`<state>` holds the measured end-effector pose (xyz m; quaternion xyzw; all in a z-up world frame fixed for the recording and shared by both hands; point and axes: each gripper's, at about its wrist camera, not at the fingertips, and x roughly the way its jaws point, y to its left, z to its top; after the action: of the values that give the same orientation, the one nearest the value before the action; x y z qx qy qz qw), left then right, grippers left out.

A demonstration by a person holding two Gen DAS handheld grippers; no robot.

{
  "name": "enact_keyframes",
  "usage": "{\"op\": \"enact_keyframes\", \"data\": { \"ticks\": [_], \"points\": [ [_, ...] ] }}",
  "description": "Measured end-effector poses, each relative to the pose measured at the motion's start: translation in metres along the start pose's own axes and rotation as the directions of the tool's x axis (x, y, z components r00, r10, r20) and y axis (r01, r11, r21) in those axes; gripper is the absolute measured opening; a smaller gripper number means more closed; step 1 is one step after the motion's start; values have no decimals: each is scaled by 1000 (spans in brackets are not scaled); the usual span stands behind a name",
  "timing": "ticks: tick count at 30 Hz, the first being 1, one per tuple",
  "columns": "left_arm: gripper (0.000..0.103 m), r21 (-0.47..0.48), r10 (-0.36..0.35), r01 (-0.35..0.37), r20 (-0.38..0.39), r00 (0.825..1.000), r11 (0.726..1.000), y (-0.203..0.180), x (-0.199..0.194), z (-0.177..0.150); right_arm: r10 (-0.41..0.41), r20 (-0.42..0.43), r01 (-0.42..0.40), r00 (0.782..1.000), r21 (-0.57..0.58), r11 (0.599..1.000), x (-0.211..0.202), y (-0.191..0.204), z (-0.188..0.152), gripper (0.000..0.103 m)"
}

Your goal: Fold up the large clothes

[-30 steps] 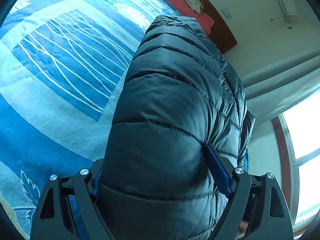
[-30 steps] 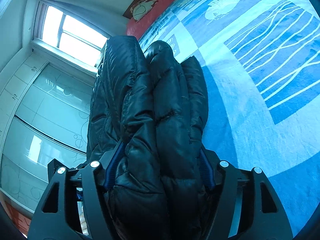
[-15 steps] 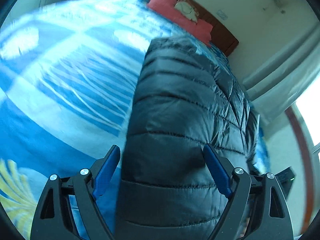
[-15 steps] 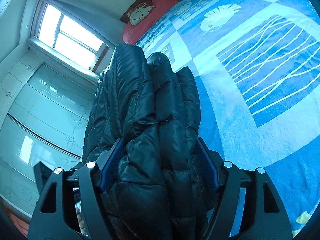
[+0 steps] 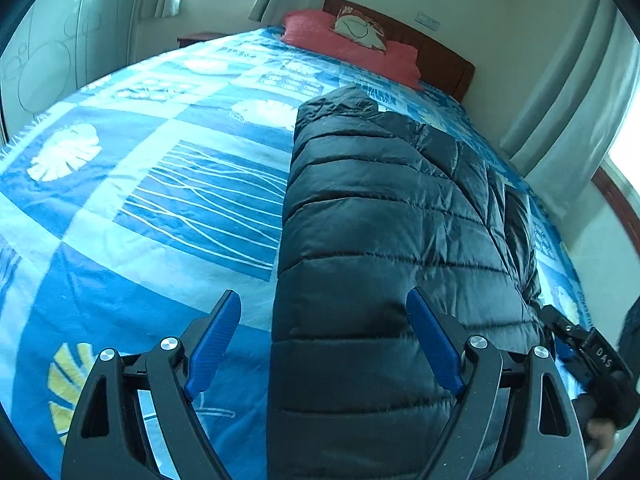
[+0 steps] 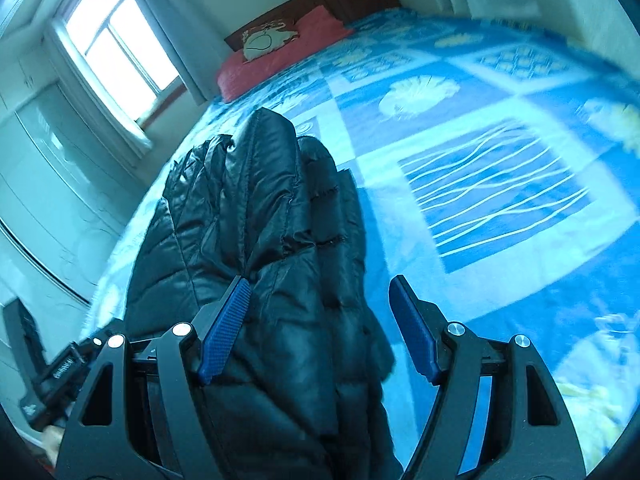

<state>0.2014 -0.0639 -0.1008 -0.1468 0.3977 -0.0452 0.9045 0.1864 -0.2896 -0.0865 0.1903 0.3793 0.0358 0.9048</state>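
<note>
A black quilted puffer jacket lies folded into a long strip on the blue patterned bedspread. My left gripper is open, its blue pads standing apart at the jacket's near end, the left pad over bare bedspread. In the right wrist view the jacket shows bunched and layered. My right gripper is open, its pads wide apart around the jacket's near end without pinching it. The right gripper's body shows at the left view's right edge.
Red pillows and a cushion lie at the wooden headboard. Windows with curtains and a pale wardrobe stand by the bed. The bedspread stretches wide beside the jacket.
Both grippers were shut on the jacket a second ago. Both have opened, let it go and drawn back and up, and the jacket now rests on the bed.
</note>
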Motion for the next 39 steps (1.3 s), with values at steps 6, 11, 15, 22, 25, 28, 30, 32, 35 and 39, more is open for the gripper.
{"op": "enact_keyframes", "data": {
  "ticks": [6,11,15,22,25,28,30,32,35,39],
  "points": [
    [84,76,58,-63,71,996,995,-13,-31,-8,-99,34,102,995,-127,987,-29,31,-14,80],
    [84,104,70,-82,111,991,991,-21,-58,-12,-125,66,135,990,-179,974,-50,50,-23,80],
    [84,110,60,-75,131,990,991,-26,-77,-17,-147,97,165,984,-213,963,-69,65,-30,80],
    [84,130,61,-82,160,985,988,-36,-105,-30,-157,156,194,975,-258,947,-102,81,-43,82],
    [84,133,53,-75,162,985,988,-38,-114,-33,-149,179,195,972,-275,942,-115,88,-46,83],
    [84,149,46,-72,175,983,986,-42,-125,-36,-137,193,189,972,-283,940,-123,94,-48,86],
    [84,159,45,-75,185,982,984,-44,-130,-37,-128,200,183,971,-287,940,-129,98,-50,86],
    [84,173,44,-80,199,979,982,-48,-136,-39,-128,204,184,971,-287,940,-131,100,-52,86],
    [84,183,42,-81,209,977,980,-51,-142,-41,-126,202,181,971,-282,942,-132,100,-54,86],
    [84,187,38,-79,214,976,979,-52,-148,-44,-129,196,181,972,-277,944,-132,99,-58,86]
  ]
}}
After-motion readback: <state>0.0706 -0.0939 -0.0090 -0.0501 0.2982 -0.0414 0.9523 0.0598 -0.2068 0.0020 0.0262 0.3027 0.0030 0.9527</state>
